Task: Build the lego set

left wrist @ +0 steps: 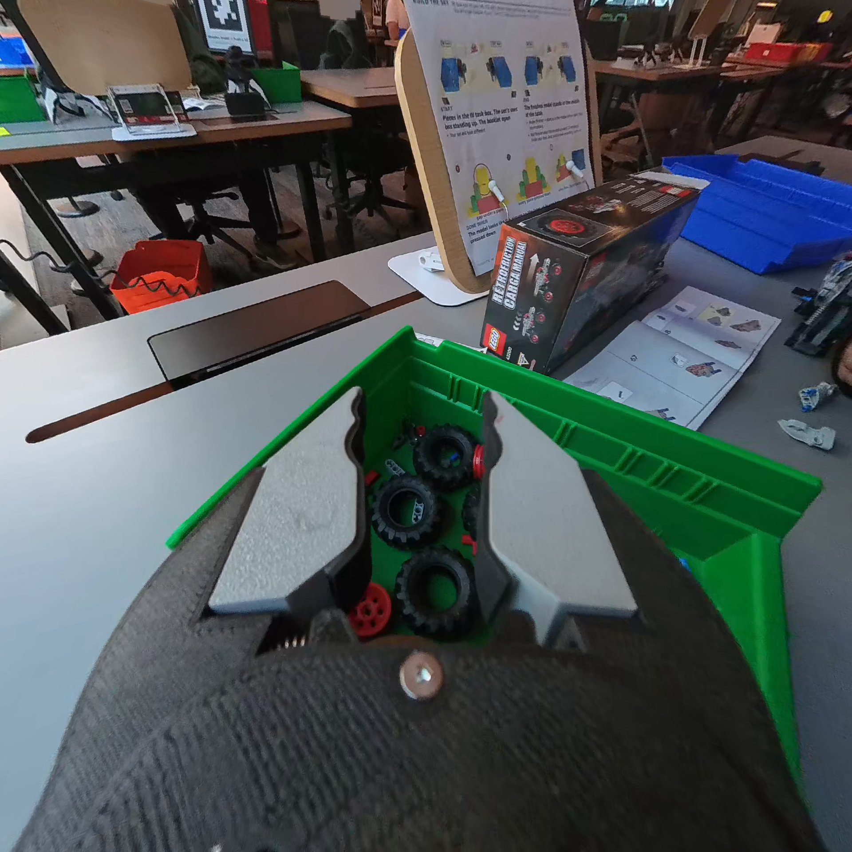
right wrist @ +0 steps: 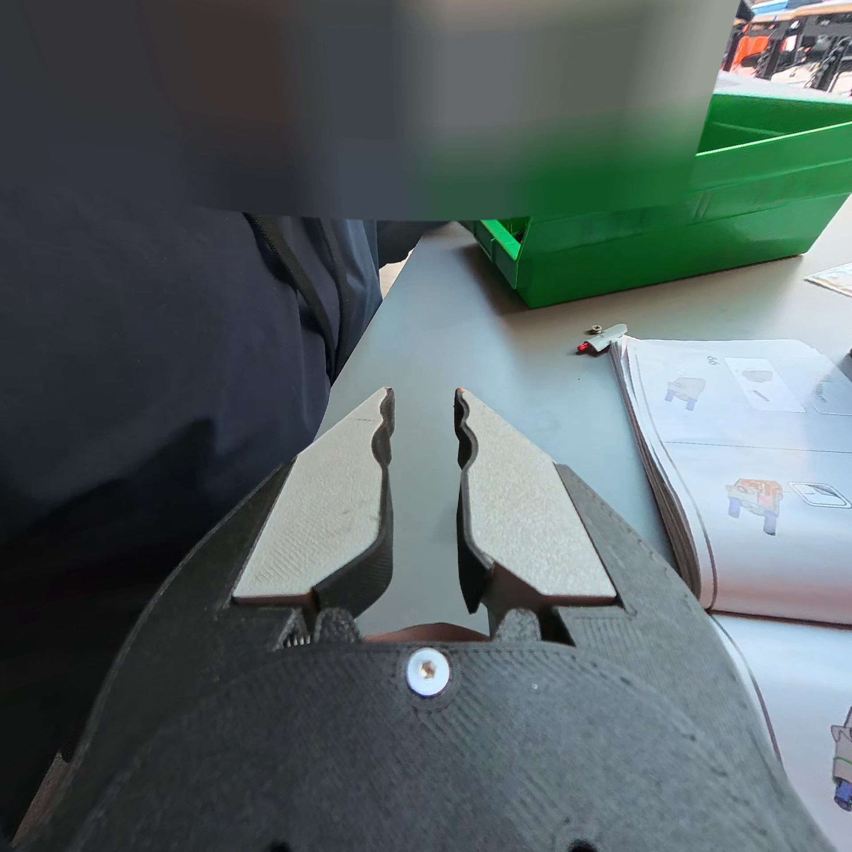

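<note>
My left gripper [left wrist: 422, 403] is open and empty, held over a green bin [left wrist: 645, 465]. Inside the bin lie black rubber tyres [left wrist: 405, 509], red wheel hubs [left wrist: 370, 608] and small grey and red pieces. My right gripper [right wrist: 423, 392] is open and empty, low over the grey table [right wrist: 507, 369] near its front edge, beside a person in dark clothing [right wrist: 161, 369]. The open instruction booklet [right wrist: 747, 461] lies to its right. A small grey piece with a red pin [right wrist: 601, 343] lies by the booklet's far corner.
The black set box [left wrist: 581, 286] stands behind the green bin, with an instruction sheet on a stand [left wrist: 502, 115] behind it. A blue bin [left wrist: 765, 212] sits far right. A partly built dark model [left wrist: 825, 313] and loose grey pieces [left wrist: 807, 433] lie at the right edge. Tip to tip, the grippers are about 40 cm apart.
</note>
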Action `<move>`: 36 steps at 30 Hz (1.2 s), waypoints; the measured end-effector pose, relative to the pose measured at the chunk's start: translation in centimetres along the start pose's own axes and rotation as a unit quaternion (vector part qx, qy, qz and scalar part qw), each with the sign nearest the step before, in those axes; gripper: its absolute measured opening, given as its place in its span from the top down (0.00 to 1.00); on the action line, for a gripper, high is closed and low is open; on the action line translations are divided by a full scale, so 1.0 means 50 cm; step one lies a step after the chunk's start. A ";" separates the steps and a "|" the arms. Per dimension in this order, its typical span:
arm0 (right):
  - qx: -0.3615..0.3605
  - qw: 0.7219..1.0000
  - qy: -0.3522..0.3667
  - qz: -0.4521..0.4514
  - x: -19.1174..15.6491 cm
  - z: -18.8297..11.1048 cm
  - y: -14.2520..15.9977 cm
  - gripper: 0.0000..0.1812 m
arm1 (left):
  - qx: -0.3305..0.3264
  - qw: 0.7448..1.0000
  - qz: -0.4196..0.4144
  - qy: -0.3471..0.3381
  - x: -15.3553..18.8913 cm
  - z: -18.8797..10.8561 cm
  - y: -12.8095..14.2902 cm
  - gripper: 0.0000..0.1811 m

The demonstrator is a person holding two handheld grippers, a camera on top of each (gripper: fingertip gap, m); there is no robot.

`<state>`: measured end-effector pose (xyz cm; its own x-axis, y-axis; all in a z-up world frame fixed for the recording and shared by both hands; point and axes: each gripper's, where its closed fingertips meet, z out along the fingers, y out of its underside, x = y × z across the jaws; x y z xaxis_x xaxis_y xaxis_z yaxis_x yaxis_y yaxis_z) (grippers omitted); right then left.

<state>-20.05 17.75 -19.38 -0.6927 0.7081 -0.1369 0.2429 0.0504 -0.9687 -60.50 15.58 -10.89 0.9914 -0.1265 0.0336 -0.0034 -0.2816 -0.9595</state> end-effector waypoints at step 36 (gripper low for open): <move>0.006 1.000 -0.009 0.018 0.002 -0.001 -0.002 0.88 | -0.119 0.992 0.029 0.009 0.017 0.025 0.031 0.70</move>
<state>-20.13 17.85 -19.28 -0.6952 0.6970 -0.1757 0.2601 0.0160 -0.9654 -59.49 16.24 -12.73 0.9863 -0.1647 -0.0135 -0.0936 -0.4891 -0.8672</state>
